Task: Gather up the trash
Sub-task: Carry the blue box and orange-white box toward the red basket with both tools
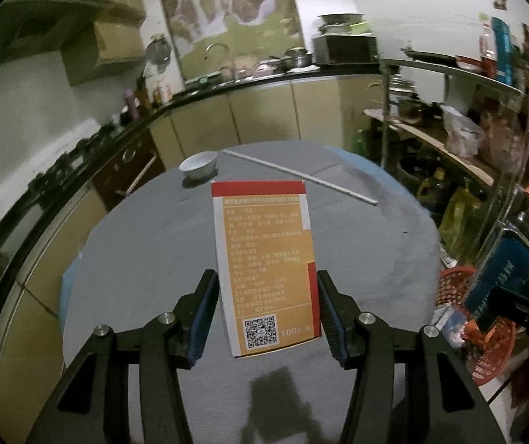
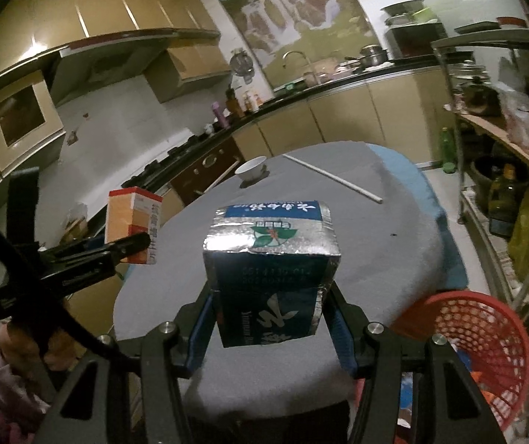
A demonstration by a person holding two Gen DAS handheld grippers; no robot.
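Note:
An orange and red carton with a QR code hangs above the grey round table, and my left gripper is shut on its sides. In the right wrist view the same carton shows at the left with one black finger across it. My right gripper is shut on a blue box with a silver top, also lifted over the table. That blue box appears at the right edge of the left wrist view. A red mesh basket stands low at the table's right, with scraps inside.
A white bowl and a long white stick lie at the table's far side. A metal shelf rack crowded with bottles and bags stands to the right. The kitchen counter curves behind. A hand in a pink sleeve is at lower left.

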